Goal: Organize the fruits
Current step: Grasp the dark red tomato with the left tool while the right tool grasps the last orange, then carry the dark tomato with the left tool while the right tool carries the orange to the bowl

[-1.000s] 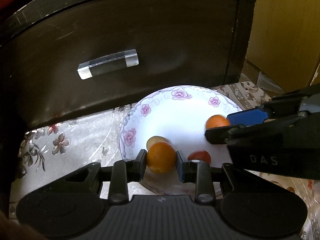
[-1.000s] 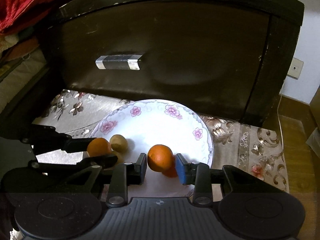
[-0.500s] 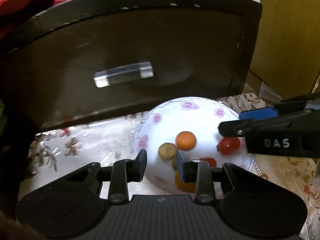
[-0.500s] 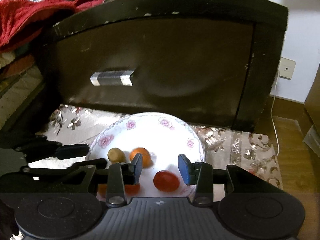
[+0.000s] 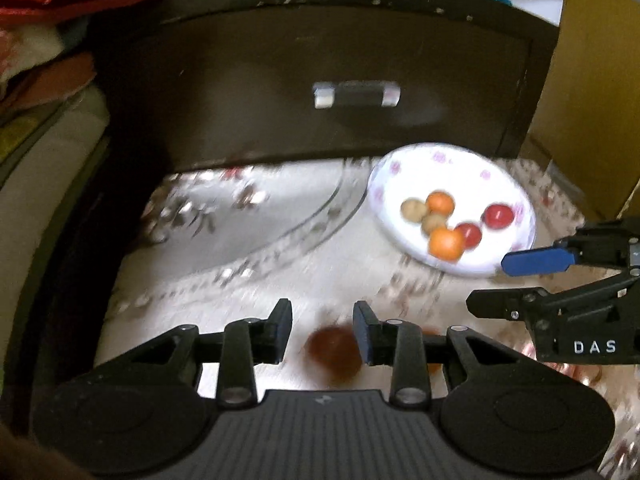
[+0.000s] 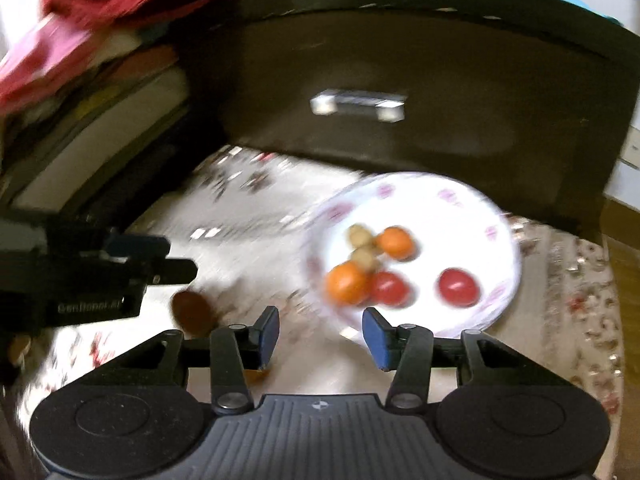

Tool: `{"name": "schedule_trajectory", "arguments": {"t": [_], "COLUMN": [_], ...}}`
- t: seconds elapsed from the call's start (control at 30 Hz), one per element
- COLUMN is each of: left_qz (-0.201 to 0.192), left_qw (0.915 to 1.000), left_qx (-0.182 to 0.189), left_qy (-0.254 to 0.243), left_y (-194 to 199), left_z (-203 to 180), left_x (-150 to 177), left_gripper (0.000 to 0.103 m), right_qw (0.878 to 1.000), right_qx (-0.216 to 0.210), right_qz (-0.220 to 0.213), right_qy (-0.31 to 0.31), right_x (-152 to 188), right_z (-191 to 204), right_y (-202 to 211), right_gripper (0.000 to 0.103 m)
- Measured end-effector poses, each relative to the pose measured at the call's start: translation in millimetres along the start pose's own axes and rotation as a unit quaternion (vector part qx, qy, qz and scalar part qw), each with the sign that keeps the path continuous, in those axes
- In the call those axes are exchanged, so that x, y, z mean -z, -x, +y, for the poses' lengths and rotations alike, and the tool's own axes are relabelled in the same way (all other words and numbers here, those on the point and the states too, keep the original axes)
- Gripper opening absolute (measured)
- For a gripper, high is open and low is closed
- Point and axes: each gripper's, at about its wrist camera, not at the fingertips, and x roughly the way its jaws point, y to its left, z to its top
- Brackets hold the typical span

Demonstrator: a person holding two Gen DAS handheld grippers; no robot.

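Left wrist view: dark brown fruit (image 5: 334,354) sits low centre, between left gripper (image 5: 322,330) jaws, open, untouched. Right gripper (image 6: 320,336) jaws opening, empty; plate (image 6: 500,236) right of frame.

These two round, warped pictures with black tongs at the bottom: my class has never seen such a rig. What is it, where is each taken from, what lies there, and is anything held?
A person holds two hand grippers, each carrying a wide-angle camera looking along its fingers. One picture is from the left gripper, the other from the right gripper; each also catches the other tool at its edge. On a floral cloth before a dark drawer sits a white plate with two oranges, two red fruits and two small brownish ones. A dark reddish fruit lies on the cloth below the left fingers. Nothing is held; the right jaws are opening.
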Motion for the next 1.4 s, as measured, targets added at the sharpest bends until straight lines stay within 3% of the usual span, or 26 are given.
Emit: {"name": "schedule_trajectory", "arguments": {"t": [0.07, 0.57, 0.6, 0.67, 0.87, 1.0, 1.13, 1.4], "left_qz": [0.006, 0.020, 0.022, 0.026, 0.024, 0.043, 0.039, 0.061], "left_qw": [1.0000, 0.9986, 0.9983, 0.9979, 0.9980, 0.9977, 0.9981, 0.9953], "left_qx": [0.000, 0.048, 0.051, 0.054, 0.052, 0.039, 0.027, 0.047], "left_qy": [0.008, -0.015, -0.018, -0.023, -0.025, -0.036, -0.039, -0.060], "left_y": [-0.2, -9.3, -11.6, -16.8, -34.8, -51.9, -49.7, -30.9], "left_z": [5.4, 9.1, 8.1, 5.4, -2.2, -8.6, -12.1, -26.3], "left_x": [6.7, 17.6, 17.9, 18.3, 14.4, 18.8, 21.6, 39.9], "left_gripper": [0.040, 0.046, 0.047, 0.048, 0.051, 0.050, 0.046, 0.046], "right_qw": [1.000, 0.996, 0.996, 0.996, 0.997, 0.998, 0.998, 0.997], "right_qx": [-0.005, -0.050, -0.048, -0.044, -0.040, -0.022, -0.011, 0.018], "right_qz": [0.008, 0.034, 0.036, 0.040, 0.041, 0.048, 0.051, 0.063], "right_qy": [0.014, 0.065, 0.066, 0.063, 0.053, 0.044, 0.030, 0.035], "right_x": [5.9, 15.8, 16.7, 17.0, 20.7, 22.6, 24.6, 33.1], "right_z": [9.8, 39.8, 39.8, 38.5, 34.6, 28.5, 18.7, 18.6], "right_y": [-5.0, -45.5, -47.2, -51.7, -47.3, -39.6, -34.0, -21.6], "right_gripper": [0.052, 0.050, 0.049, 0.031, 0.030, 0.030, 0.030, 0.030]}}
